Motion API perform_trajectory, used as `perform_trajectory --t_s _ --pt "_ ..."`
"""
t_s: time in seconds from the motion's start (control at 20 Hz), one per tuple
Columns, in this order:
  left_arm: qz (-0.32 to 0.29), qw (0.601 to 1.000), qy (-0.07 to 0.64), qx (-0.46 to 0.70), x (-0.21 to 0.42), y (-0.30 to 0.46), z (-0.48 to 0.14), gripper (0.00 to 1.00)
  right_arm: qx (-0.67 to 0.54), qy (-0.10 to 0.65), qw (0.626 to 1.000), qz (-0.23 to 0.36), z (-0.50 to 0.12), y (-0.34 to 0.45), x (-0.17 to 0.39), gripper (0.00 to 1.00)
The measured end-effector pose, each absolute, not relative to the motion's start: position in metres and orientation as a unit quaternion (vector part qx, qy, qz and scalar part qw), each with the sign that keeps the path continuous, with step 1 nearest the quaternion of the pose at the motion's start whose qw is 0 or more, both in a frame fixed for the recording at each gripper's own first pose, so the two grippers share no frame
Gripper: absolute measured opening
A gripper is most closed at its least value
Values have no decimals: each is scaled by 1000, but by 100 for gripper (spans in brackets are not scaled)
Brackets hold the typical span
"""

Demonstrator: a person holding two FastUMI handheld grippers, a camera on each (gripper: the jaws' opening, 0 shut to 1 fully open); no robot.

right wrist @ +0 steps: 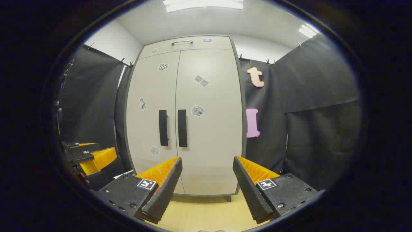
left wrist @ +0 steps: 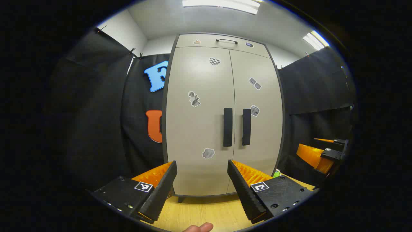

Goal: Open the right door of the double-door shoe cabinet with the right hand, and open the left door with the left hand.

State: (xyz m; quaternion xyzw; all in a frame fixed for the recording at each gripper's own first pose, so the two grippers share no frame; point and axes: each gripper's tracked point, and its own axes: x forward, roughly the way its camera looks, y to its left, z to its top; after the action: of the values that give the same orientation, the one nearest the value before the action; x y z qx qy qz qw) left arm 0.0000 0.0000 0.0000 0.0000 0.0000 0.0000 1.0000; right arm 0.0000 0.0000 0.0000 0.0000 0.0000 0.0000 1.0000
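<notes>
Both hand-held grippers, left (left wrist: 202, 167) and right (right wrist: 207, 162), gaped wide before the closed shoe cabinet (left wrist: 199, 129); its stiff doors likely swing by the black vertical handles (right wrist: 182, 128).

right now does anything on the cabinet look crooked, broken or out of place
Nothing stands out. The tall beige double-door shoe cabinet stands upright with both doors shut and flush, and its two black vertical handles are level. The small stickers sit at odd angles, seemingly on purpose.
</notes>
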Motion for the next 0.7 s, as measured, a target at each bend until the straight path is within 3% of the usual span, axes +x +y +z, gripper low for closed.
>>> perform_trajectory --t_s 0.7 --pt "18 1000 -20 11 -3 -22 13 95 -15 -5 1000 12 -3 -14 -11 99"
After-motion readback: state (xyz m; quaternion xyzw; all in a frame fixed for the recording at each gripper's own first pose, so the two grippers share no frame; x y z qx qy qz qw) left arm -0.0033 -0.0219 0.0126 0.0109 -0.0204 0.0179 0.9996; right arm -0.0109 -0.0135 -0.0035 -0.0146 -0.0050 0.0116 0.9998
